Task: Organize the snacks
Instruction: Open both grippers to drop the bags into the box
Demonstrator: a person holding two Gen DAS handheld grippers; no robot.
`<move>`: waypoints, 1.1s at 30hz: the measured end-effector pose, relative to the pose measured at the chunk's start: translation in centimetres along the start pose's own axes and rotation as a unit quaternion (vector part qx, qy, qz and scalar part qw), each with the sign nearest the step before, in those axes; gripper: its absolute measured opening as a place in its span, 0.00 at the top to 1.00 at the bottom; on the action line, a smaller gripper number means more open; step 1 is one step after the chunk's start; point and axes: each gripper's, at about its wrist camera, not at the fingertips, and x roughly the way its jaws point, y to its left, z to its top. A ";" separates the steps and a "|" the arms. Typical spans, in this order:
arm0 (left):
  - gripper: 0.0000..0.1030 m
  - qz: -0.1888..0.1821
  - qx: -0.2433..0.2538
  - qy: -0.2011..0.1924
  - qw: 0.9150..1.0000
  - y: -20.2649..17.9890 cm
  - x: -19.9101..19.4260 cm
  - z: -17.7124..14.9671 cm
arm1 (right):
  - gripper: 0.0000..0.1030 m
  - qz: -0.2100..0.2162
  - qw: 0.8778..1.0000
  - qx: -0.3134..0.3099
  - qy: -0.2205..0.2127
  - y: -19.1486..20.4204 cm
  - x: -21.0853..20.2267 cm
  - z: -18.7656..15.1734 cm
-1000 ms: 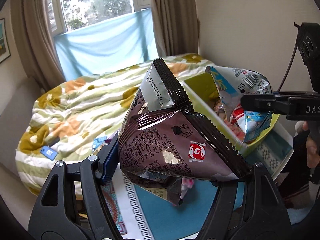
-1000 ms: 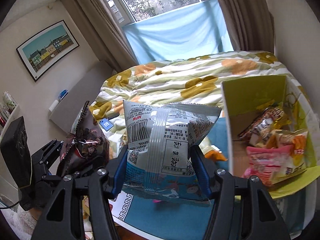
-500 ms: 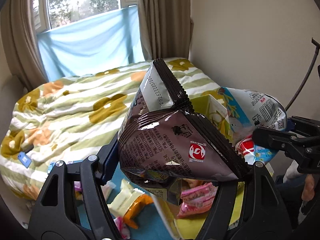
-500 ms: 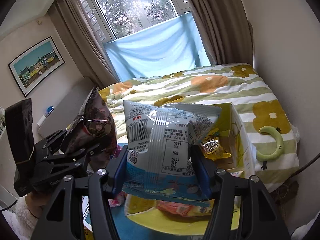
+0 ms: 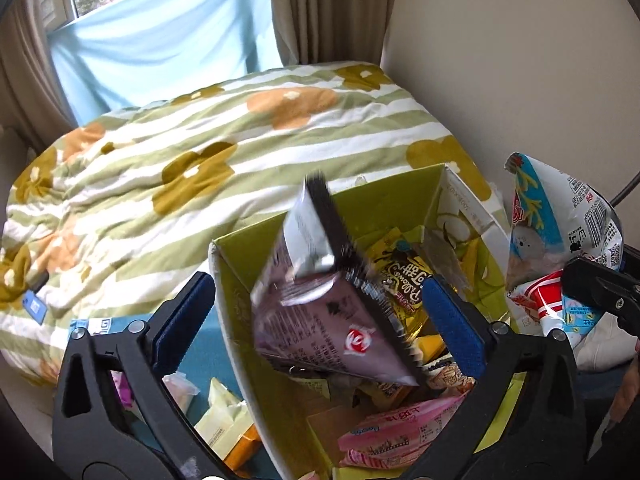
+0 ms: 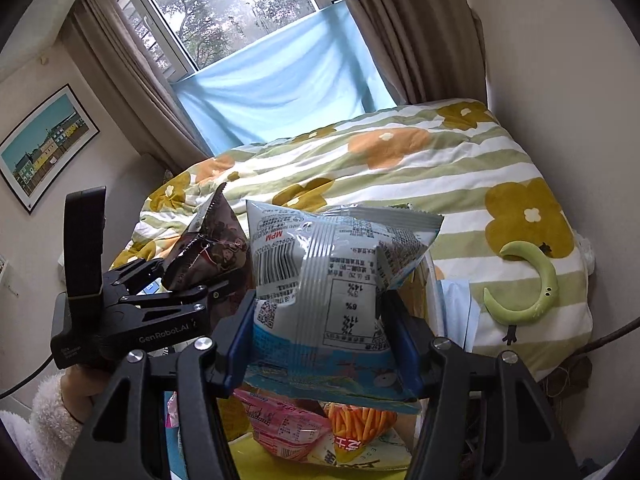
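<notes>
Two bags are seen: the brown snack bag [image 5: 340, 312] between the left gripper's [image 5: 320, 316] spread jaws, untouched, above the green box [image 5: 240, 320], while the blue-white bag [image 6: 328, 304] is clamped in the right gripper's [image 6: 320, 344] jaws.

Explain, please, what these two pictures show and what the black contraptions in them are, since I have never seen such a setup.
There is no robot here: a person holds a tool with a two-finger claw in each hand, and a wide-angle camera on each tool looks along its fingers. One picture comes from the left tool, the other from the right. The left claw stands open. A dark brown snack bag, blurred, is between its fingers and touches neither pad, above a yellow-green box that holds snacks. The right claw is shut on a blue-and-white snack bag. A few small packets lie on the teal mat beside the box, with a flowered quilt behind.
</notes>
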 end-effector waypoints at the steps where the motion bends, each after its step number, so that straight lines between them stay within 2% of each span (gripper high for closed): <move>1: 0.01 -0.006 0.000 0.002 1.000 0.2 -0.1 0.1 | 0.45 0.000 1.000 0.006 -0.001 -0.2 -0.1 0.1; 5: 0.01 -0.011 -0.002 0.003 1.000 1.1 -1.7 -1.0 | 0.45 -0.002 1.000 0.021 -0.006 -0.4 -0.3 0.5; 10: 0.01 0.015 -0.019 0.005 1.000 2.4 -3.9 -3.6 | 0.45 -0.010 1.000 0.019 0.000 0.1 0.3 0.7; 13: 0.01 0.012 -0.040 0.007 0.999 3.9 -4.9 -5.1 | 0.45 -0.020 1.000 0.011 0.008 0.7 1.0 1.0; 17: 0.01 0.002 -0.066 0.015 0.998 5.7 -5.2 -6.7 | 0.45 -0.042 0.998 -0.017 0.032 1.7 2.8 1.9; 24: 0.01 0.005 -0.081 0.019 0.997 7.5 -5.4 -8.9 | 0.43 -0.075 0.994 -0.051 0.064 2.8 7.3 3.2; 26: 0.01 0.007 -0.082 0.020 0.996 7.8 -5.5 -9.2 | 0.35 -0.091 0.992 -0.059 0.061 3.0 8.1 3.2; 28: 0.01 0.007 -0.084 0.022 0.996 8.2 -5.6 -9.7 | 0.09 -0.105 0.990 -0.069 0.061 3.3 8.4 3.0; 30: 0.01 0.005 -0.087 0.021 0.996 8.3 -5.7 -10.1 | 0.05 -0.109 0.990 -0.077 0.053 3.6 8.1 2.5; 33: 0.01 0.002 -0.091 0.020 0.996 8.1 -5.9 -10.7 | 0.05 -0.112 0.989 -0.085 0.055 3.8 7.5 1.4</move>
